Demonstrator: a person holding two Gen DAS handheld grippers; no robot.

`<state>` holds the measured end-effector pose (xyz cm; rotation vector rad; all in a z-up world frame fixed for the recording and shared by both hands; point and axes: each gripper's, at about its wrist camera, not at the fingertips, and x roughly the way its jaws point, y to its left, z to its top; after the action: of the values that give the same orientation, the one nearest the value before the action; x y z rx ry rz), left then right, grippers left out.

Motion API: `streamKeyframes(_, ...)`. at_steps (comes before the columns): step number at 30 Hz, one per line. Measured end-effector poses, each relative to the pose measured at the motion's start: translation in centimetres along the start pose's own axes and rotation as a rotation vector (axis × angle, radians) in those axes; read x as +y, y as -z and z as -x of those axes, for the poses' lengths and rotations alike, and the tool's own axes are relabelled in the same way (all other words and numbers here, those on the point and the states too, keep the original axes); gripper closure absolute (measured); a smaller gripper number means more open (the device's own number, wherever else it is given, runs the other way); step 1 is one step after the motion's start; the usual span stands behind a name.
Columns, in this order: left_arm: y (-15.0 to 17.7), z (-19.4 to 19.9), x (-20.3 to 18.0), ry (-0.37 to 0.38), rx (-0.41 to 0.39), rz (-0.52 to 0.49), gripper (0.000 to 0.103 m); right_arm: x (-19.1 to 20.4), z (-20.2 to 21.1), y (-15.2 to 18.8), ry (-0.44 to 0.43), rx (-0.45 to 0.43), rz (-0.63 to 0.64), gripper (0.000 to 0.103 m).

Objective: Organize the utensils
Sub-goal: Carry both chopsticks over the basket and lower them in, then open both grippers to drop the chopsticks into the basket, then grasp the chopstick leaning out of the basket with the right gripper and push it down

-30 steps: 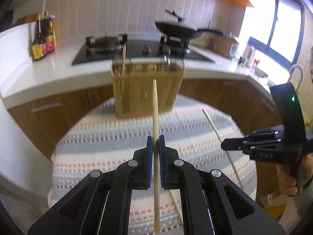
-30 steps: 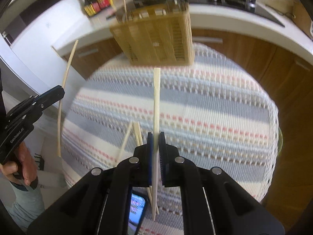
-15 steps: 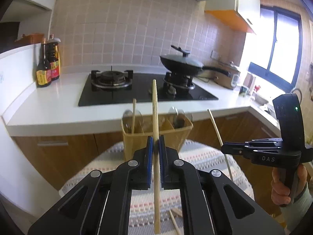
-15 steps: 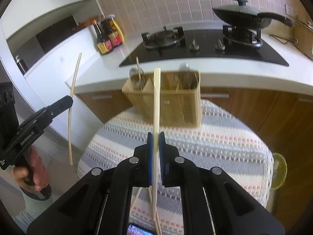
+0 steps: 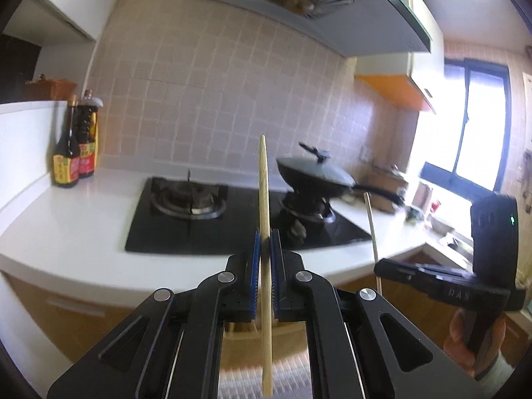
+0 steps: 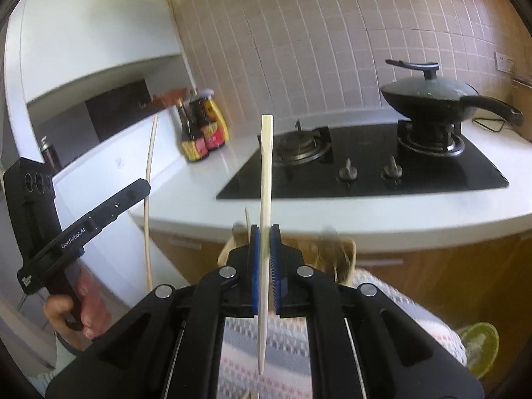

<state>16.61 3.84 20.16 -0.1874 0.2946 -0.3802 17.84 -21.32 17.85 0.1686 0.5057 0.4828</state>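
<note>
My left gripper [image 5: 265, 236] is shut on a wooden chopstick [image 5: 264, 186] that stands upright between the blue pads. My right gripper [image 6: 265, 232] is shut on a second, paler chopstick [image 6: 266, 173], also upright. Each gripper shows in the other view: the right one [image 5: 382, 267] at the right with its chopstick [image 5: 371, 229], the left one [image 6: 146, 188] at the left with its chopstick [image 6: 149, 199]. The woven utensil basket [image 6: 345, 259] sits below and just behind the right gripper, mostly hidden, with a chopstick tip [image 6: 246, 216] sticking up from it.
A white counter [image 5: 83, 222] carries a black gas hob [image 5: 199, 219] and a lidded wok [image 5: 316, 176]. Sauce bottles [image 5: 74, 153] stand at the left. The striped table cloth [image 6: 289, 349] lies below the grippers. A green object [image 6: 478, 345] lies on the floor at the right.
Both grippers have risen and tilted up with their chopsticks. The table and basket dropped toward the bottom of both views, and the counter, hob and wall now fill them.
</note>
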Motion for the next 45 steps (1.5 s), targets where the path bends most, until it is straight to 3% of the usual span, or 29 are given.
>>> streamKeyframes(3, -0.4, -2.1, 0.5, 0.002, -0.036, 0.015, 0.099, -0.4, -1.5, -0.8, 0.037, -0.064, 0.012, 0.098)
streamKeyframes(8, 0.4, -6.1, 1.3, -0.074, -0.079, 0.024, 0.099, -1.3, -3.3, -1.6, 0.2, -0.203, 0.086, 0.098)
streamKeyframes(14, 2.4, -8.9, 2.3, -0.069, -0.138, 0.045, 0.099, -2.4, -6.0, -0.1, 0.234, -0.241, 0.095, 0.098)
streamKeyframes(23, 5.2, -9.6, 1.3, -0.067, -0.18, -0.031, 0.098, -3.8, -7.5, 2.3, 0.234, -0.276, 0.089, 0.098)
streamKeyframes(26, 5.7, -9.3, 1.6, -0.047, -0.174, -0.022, 0.096, -3.4, -6.8, 2.7, 0.227, -0.27, 0.104, 0.097)
streamKeyframes(27, 5.9, -9.0, 1.6, -0.04, -0.171, -0.017, 0.092, -3.3, -6.5, 2.7, 0.222, -0.266, 0.106, 0.096)
streamKeyframes(29, 6.1, -8.2, 1.7, -0.041, -0.172, -0.006, 0.075, -3.1, -5.7, 3.0, 0.213, -0.251, 0.107, 0.091)
streamKeyframes(33, 6.2, -5.6, 1.8, -0.024, -0.164, 0.02, 0.066, -2.5, -3.0, 3.9, 0.19, -0.24, 0.092, 0.084)
streamKeyframes(35, 6.0, -3.9, 1.7, -0.008, -0.162, 0.027, 0.057, -2.2, -1.2, 4.5, 0.183, -0.245, 0.083, 0.067)
streamKeyframes(37, 5.8, -2.8, 1.3, -0.012, -0.154, 0.013, 0.055, -1.7, 0.0, 4.7, 0.188, -0.253, 0.086, 0.053)
streamKeyframes(38, 5.5, -2.5, 1.0, -0.021, -0.143, 0.002, 0.055, -1.6, 0.2, 4.6, 0.192, -0.246, 0.089, 0.053)
streamKeyframes(40, 5.2, -2.1, 1.0, -0.021, -0.133, 0.007, 0.055, -1.3, 0.2, 3.9, 0.17, -0.198, 0.091, 0.053)
streamKeyframes(45, 4.9, -1.3, 1.9, -0.019, -0.1, 0.03, 0.056, -0.5, -4.6, 0.5, 0.209, 0.064, 0.2, 0.053)
